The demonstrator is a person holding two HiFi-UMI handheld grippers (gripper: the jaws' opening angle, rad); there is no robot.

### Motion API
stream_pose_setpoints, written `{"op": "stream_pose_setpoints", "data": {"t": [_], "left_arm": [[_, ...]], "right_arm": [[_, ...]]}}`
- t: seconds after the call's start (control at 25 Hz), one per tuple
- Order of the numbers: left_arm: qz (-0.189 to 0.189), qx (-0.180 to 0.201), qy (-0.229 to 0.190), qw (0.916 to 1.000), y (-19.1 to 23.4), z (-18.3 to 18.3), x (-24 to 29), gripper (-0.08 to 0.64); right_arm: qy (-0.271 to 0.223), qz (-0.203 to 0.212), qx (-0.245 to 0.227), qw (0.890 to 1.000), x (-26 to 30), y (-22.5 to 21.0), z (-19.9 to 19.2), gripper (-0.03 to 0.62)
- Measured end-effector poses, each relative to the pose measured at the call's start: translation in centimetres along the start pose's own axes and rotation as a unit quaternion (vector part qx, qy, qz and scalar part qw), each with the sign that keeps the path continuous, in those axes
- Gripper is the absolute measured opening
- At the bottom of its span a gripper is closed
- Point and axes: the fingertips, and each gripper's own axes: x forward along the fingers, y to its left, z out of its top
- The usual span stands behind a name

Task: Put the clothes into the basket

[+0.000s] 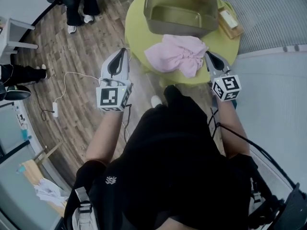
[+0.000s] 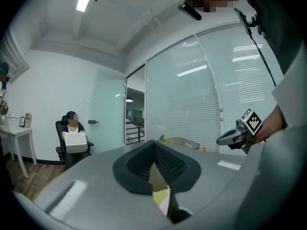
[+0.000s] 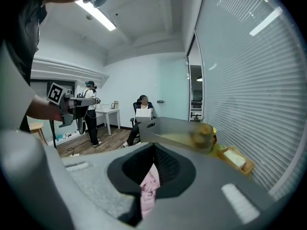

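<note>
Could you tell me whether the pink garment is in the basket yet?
Out: the pink garment lies crumpled on the round table, in front of the basket, which looks empty.

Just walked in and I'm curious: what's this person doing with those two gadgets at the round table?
A person holds a claw in each hand at a yellow-green table. A pink cloth lies bunched on it in front of the basket, not yet inside. The right claw, closed, is at the cloth's right edge; whether it pinches it is unclear. The left claw, also closed, is off the table's left side, clear of the cloth.
</note>
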Motion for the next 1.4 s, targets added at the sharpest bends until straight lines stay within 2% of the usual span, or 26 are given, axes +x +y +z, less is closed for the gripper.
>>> {"op": "stream_pose_setpoints", "data": {"t": [0.24,0.52,0.8,0.92,1.04,1.2,1.4], "left_arm": [[0.013,0.005,0.002,0.9999,0.5,0.8,2.0,0.005],[0.033,-0.004,0.034,0.9989,0.4,-2.8,8.7,0.005],[0.04,0.01,0.054,0.9977,-0.9,-4.3,13.6,0.005],[0.046,0.013,0.067,0.9966,-1.3,-5.6,14.5,0.005],[0.053,0.01,0.077,0.9956,-0.9,-6.7,15.1,0.005],[0.034,0.009,0.09,0.9953,-0.2,-8.6,15.8,0.005],[0.019,0.005,0.095,0.9953,1.8,-10.2,17.8,0.005]], "right_arm": [[0.007,0.027,-0.009,1.0,2.7,-0.8,-0.2,0.002],[0.019,0.08,-0.01,0.997,7.9,-3.6,-3.0,0.028],[0.047,0.102,-0.014,0.994,10.3,-6.4,-6.5,0.166],[0.067,0.116,-0.011,0.991,11.3,-6.4,-8.4,0.244],[0.078,0.122,-0.014,0.989,12.4,-6.1,-9.4,0.355],[0.108,0.128,-0.006,0.986,13.3,-5.0,-10.8,0.385],[0.131,0.098,-0.009,0.986,15.3,-5.4,-12.5,0.402]]}}
